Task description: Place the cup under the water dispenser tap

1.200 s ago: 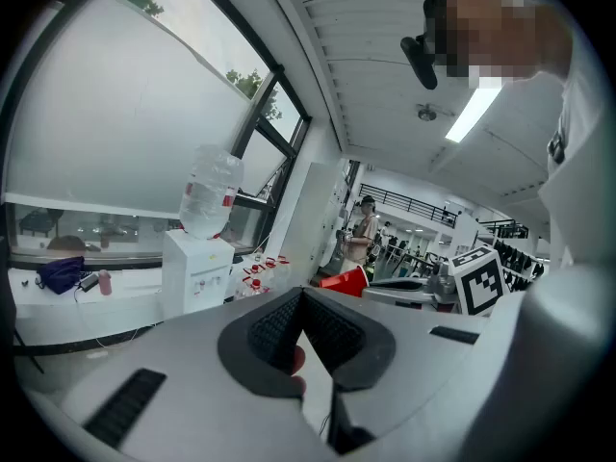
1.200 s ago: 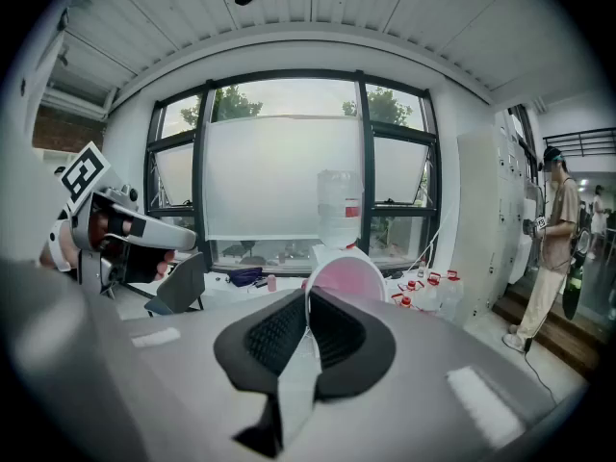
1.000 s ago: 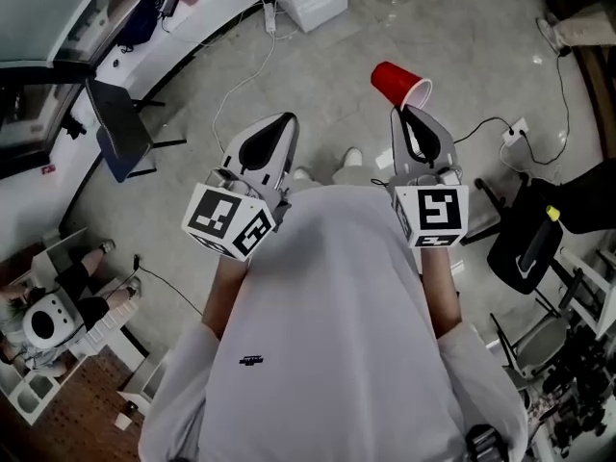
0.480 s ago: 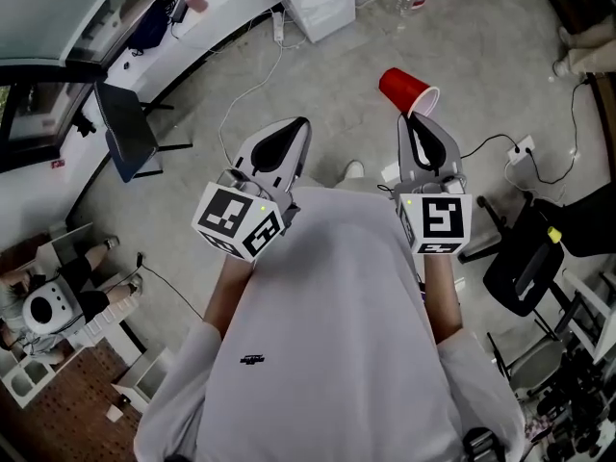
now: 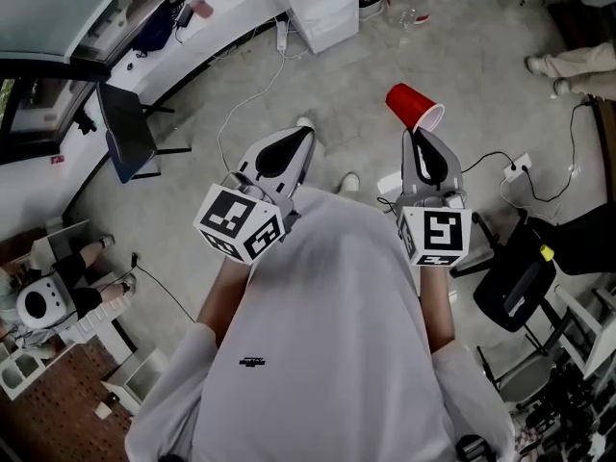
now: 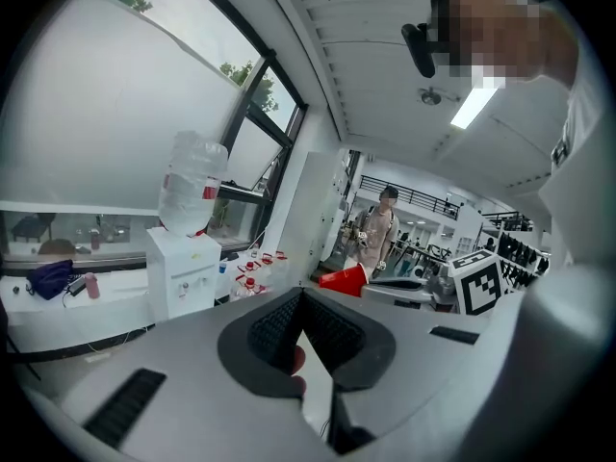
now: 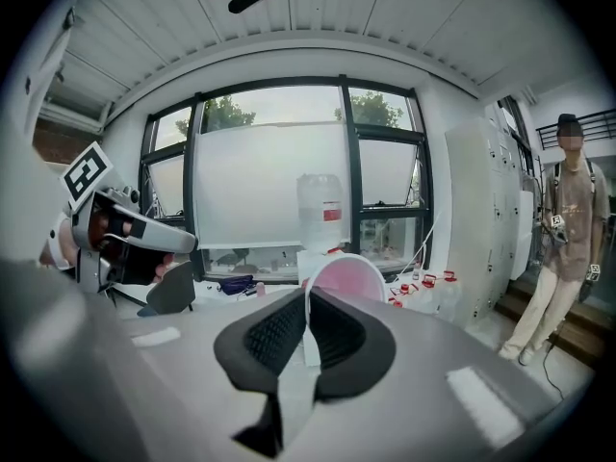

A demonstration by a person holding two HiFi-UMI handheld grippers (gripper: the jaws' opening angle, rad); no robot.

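1. The right gripper [image 5: 421, 135] has its fingers [image 7: 274, 333] closed on the rim of the red cup [image 5: 414, 107]. The thin wall runs between the two pads.
2. The cup juts out just ahead of those fingertips, lying tilted on its side in the air. Its mouth faces back toward the gripper and its base points away.
3. The left gripper [image 5: 298, 135] is carried beside the right one, apart from the cup. Its fingers [image 6: 274, 330] are shut tip to tip with nothing between them.
4. The water dispenser [image 6: 183, 277], a white cabinet with a bottle [image 6: 192, 195] upended on top, stands well ahead of both pairs of fingers by the window wall. In the right gripper view it lines up directly behind the cup.
5. Judged from this, the pickup is done and the carry is in hand, but the cup is nowhere near the tap yet.
6. What seems left is to close the gap, turn the cup mouth-up, set it on the dispenser's ledge below a tap, and let go. The taps are too small to make out from here.
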